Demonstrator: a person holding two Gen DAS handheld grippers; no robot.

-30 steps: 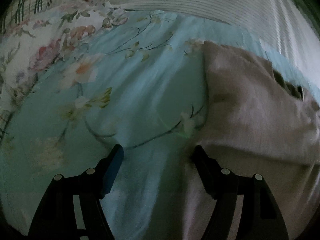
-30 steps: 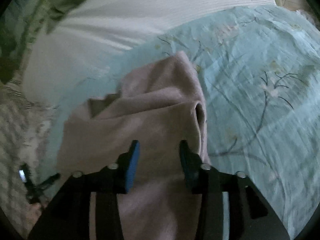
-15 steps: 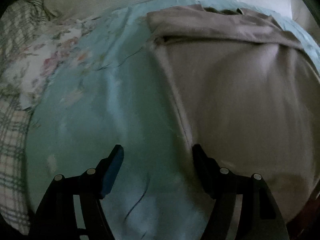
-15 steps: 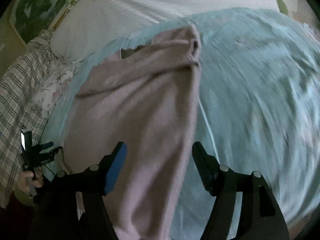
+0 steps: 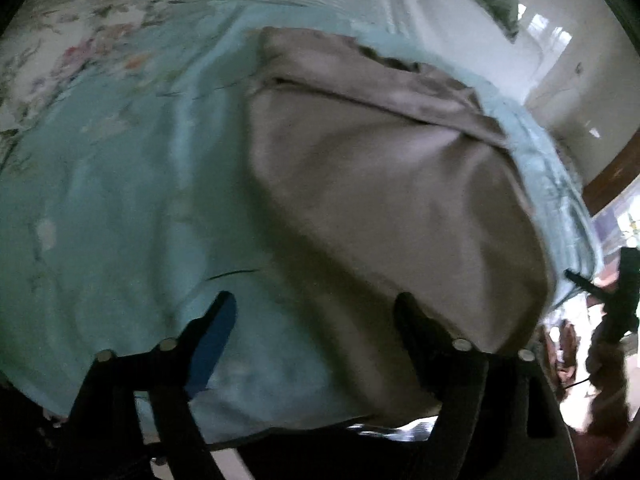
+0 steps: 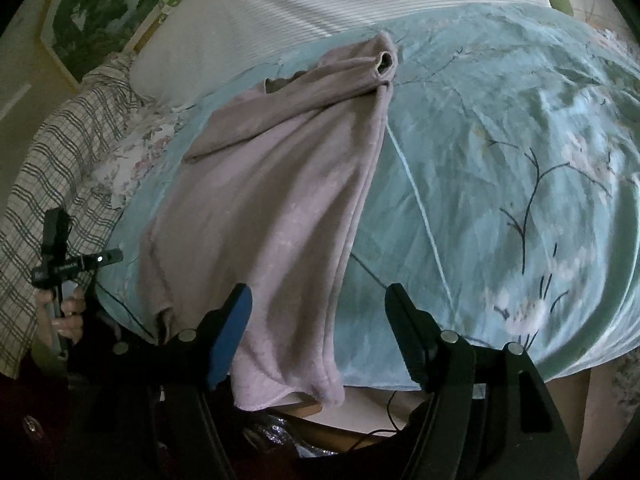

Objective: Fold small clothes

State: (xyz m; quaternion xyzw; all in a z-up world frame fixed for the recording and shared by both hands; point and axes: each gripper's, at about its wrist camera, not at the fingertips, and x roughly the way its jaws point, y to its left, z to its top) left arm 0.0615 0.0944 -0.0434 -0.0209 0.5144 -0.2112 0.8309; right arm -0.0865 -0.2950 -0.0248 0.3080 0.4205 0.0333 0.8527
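Note:
A mauve long-sleeved garment (image 6: 272,208) lies lengthwise on the pale blue floral bedspread (image 6: 500,140). One sleeve is folded across its top, with the cuff (image 6: 386,62) at the far right. Its hem (image 6: 288,388) hangs over the bed's near edge. My right gripper (image 6: 320,304) hovers open above that hem, with nothing pinched. The left wrist view shows the same garment (image 5: 380,200) from its left side. My left gripper (image 5: 316,312) is near the bed's front edge beside the garment's lower left corner. Its jaws are opening and only bedspread and cloth edge show beyond the gap.
A white ribbed pillow (image 6: 340,4) lies at the head of the bed. Checked fabric (image 6: 48,168) and flowered fabric (image 6: 136,148) lie to the left. A hand (image 6: 66,320) holds a black device at the left edge. Beneath the bed's front edge are a dark gap and a cable (image 6: 394,408).
Both grippers have drawn back towards the bed's near edge, so the whole garment now shows. The right jaws have spread wider and no longer sit over the cloth's middle. The left jaws have widened slightly.

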